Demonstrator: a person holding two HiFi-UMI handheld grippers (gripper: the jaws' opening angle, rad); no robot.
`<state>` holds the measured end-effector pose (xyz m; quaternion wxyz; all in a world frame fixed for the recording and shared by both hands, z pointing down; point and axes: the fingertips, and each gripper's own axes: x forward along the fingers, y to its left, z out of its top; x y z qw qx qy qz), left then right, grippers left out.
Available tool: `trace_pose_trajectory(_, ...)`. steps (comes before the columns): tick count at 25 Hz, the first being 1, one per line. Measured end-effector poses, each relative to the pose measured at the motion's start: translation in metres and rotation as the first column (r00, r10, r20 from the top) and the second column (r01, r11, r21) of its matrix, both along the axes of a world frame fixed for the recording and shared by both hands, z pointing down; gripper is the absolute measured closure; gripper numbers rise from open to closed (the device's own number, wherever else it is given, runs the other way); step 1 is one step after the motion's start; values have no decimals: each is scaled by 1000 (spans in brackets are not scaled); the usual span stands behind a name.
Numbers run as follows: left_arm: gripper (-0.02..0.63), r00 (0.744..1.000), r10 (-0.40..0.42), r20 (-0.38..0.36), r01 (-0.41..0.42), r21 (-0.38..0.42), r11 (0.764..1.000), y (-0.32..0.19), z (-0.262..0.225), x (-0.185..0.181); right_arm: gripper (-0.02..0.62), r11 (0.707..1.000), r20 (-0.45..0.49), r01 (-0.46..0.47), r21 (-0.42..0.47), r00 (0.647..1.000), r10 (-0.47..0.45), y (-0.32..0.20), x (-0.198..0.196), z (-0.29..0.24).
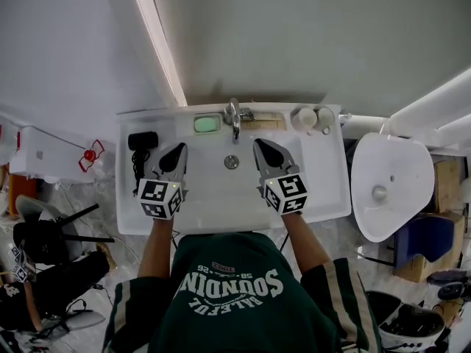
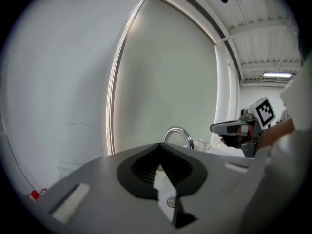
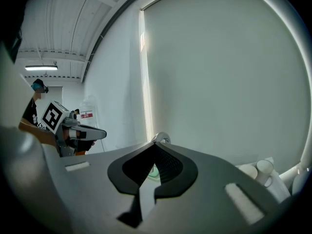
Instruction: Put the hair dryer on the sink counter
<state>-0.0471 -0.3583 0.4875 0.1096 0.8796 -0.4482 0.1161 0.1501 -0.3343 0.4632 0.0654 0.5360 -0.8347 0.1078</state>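
Already lying on the sink counter (image 1: 140, 220), just left of the left gripper (image 1: 177, 150): one black hair dryer (image 1: 142, 141). Left gripper closed on nothing; right gripper (image 1: 260, 147) likewise closed and empty. Best to draw both back high, clear of the dangling cord (image 1: 137, 172). Ahead: one tap (image 1: 234, 116), one green soap (image 1: 207, 123), two white pots (image 1: 303, 118).

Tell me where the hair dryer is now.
In the head view, the hair dryer lies on the sink counter, left rear corner, left of the green soap.
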Motion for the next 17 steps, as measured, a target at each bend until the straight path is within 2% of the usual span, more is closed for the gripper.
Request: trace_pose_trajectory(17,555,1000,19,-10,-19,-30,999,2,11,4,592,1000,-7,3,-9,1000,-3,3,-2,5)
